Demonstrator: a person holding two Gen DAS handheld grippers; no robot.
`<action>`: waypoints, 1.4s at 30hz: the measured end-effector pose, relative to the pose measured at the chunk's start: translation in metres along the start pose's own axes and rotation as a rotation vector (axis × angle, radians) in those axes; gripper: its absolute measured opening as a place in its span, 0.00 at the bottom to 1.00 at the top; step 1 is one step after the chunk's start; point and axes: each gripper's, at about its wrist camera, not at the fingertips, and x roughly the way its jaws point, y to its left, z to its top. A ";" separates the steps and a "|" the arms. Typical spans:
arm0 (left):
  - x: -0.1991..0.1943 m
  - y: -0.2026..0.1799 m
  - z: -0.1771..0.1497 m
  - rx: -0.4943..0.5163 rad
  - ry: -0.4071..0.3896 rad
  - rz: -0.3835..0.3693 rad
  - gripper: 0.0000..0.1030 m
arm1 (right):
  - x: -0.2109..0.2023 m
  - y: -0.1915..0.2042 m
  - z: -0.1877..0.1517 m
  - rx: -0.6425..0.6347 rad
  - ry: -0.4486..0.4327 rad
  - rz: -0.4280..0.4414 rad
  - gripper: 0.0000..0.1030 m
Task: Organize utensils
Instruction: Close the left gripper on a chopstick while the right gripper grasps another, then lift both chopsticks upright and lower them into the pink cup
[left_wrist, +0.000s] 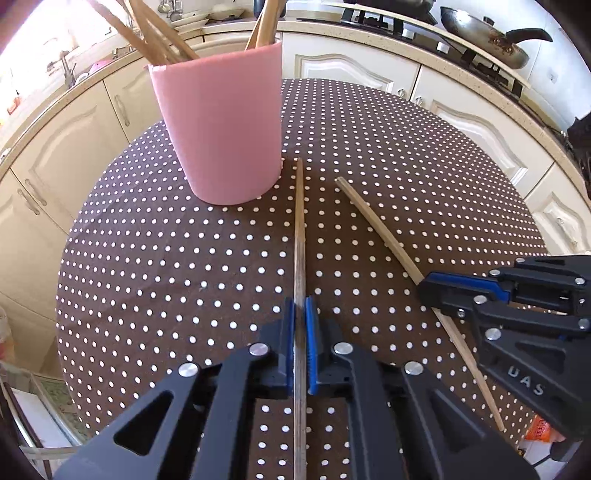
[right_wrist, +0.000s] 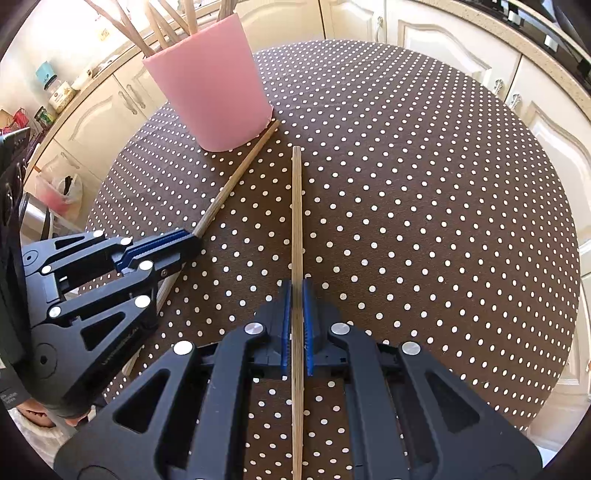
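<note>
- Left gripper: jaws closed on a wooden chopstick whose far tip lies beside the pink cup's base.
- Right gripper: jaws clamped on a second chopstick, pointing forward.
- Surface: round table, brown polka-dot cloth.
- Room: cream kitchen cabinets; frying pan on the hob.

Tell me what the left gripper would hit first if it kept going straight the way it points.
Probably the pink cup: the left gripper holds a chopstick whose tip lies right by the cup's base.

Bright daylight from the upper left blows out that corner; strong fisheye bending and dark vignetting at edges.
</note>
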 end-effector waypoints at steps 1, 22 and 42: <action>-0.004 0.005 -0.007 -0.002 -0.002 -0.013 0.06 | -0.001 0.001 -0.002 0.004 -0.009 0.002 0.06; -0.123 0.006 -0.066 0.067 -0.343 -0.210 0.06 | -0.106 0.021 -0.037 0.017 -0.360 0.122 0.06; -0.217 0.046 -0.044 -0.005 -0.728 -0.179 0.06 | -0.175 0.079 -0.008 -0.066 -0.661 0.230 0.06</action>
